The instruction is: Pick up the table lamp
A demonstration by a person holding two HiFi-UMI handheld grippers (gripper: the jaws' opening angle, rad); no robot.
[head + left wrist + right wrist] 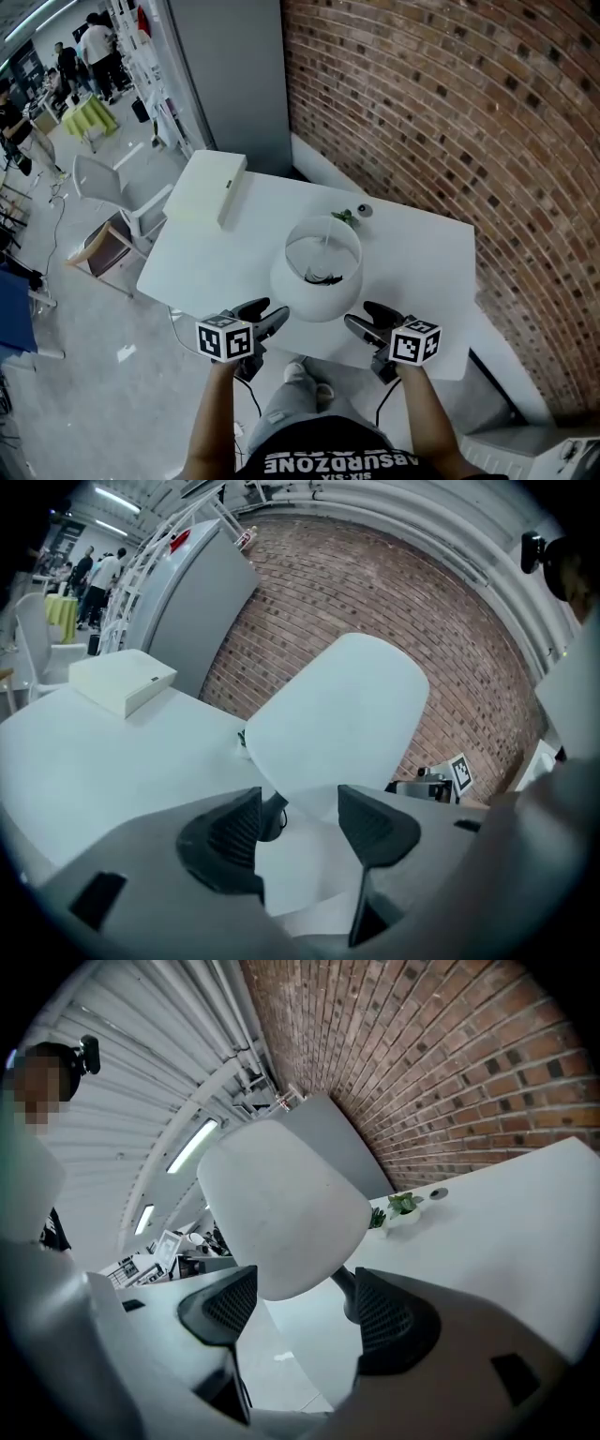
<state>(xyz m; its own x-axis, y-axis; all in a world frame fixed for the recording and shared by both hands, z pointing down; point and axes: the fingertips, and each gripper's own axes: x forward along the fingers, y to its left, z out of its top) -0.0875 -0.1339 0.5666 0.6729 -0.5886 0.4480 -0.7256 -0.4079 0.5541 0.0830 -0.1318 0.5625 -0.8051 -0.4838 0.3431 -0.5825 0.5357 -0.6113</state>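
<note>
Beside brick wall (450, 112), white table (422, 253), lamp (302, 292)

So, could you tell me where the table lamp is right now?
In the head view the table lamp stands by the near edge of the white table, between the left tongs and right tongs, with a small plant just behind it.

Lamp shade (295, 281) smooth matt white, maybe plastic, table (422, 253) top smooth matt white, wall (450, 112) rough red brick, box (206, 187) matt white, pads (394, 1316) black, ribbed, rubbery-looking.
</note>
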